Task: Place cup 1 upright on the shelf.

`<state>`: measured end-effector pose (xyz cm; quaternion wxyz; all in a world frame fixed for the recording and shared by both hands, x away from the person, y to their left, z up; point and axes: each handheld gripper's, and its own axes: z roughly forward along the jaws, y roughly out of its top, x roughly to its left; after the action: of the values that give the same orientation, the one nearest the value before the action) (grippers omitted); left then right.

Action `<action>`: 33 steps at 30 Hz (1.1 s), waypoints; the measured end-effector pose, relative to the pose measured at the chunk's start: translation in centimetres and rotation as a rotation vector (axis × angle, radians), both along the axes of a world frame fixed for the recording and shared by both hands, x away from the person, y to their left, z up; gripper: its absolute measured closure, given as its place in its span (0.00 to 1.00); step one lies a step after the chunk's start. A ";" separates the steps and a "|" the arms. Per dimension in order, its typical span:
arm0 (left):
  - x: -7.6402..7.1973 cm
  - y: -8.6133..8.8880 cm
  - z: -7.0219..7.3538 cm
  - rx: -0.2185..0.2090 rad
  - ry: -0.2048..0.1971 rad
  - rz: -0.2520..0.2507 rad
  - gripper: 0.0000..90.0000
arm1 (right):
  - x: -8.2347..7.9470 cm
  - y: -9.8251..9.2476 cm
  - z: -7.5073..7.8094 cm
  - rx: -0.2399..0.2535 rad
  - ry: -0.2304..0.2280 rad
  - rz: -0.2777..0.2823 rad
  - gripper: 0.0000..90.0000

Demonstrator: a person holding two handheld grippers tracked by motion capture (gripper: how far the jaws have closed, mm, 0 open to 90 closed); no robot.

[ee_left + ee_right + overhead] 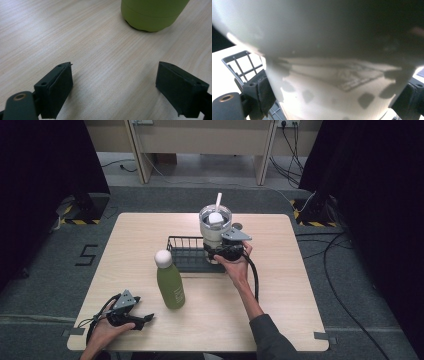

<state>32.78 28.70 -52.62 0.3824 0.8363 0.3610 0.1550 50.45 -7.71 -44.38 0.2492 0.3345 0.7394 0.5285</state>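
Note:
A clear tumbler (215,227) with a white straw and a narrow pale base (337,82) stands upright at the right end of a black wire basket (185,251). My right gripper (222,251) is shut on the tumbler's lower part, one pad on each side of it (265,93). Whether the tumbler rests on the basket floor is hidden. A green bottle (170,282) with a white cap stands in front of the basket. My left gripper (142,320) lies low at the table's front left, open (115,90), with bare wood between its jaws and the bottle's base (152,12) ahead.
The light wooden table (280,295) has free room at its right and front. A small dark round spot (237,226) lies behind the tumbler. Basket wires (239,62) show left of the tumbler. Dark curtains and floor cables surround the table.

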 end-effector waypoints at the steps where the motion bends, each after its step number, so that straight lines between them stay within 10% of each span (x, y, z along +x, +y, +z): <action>1: 0.0 0.0 0.0 0.000 0.000 0.000 0.15 | 0.0 0.0 0.0 0.005 0.003 -0.001 0.11; 33: 0.0 0.0 0.0 0.000 0.000 0.000 0.15 | -1.8 -2.0 -0.1 0.058 0.043 0.014 0.15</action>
<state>32.78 28.70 -52.62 0.3823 0.8364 0.3610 0.1548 48.68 -9.71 -44.43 0.2198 0.3477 0.7312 0.5441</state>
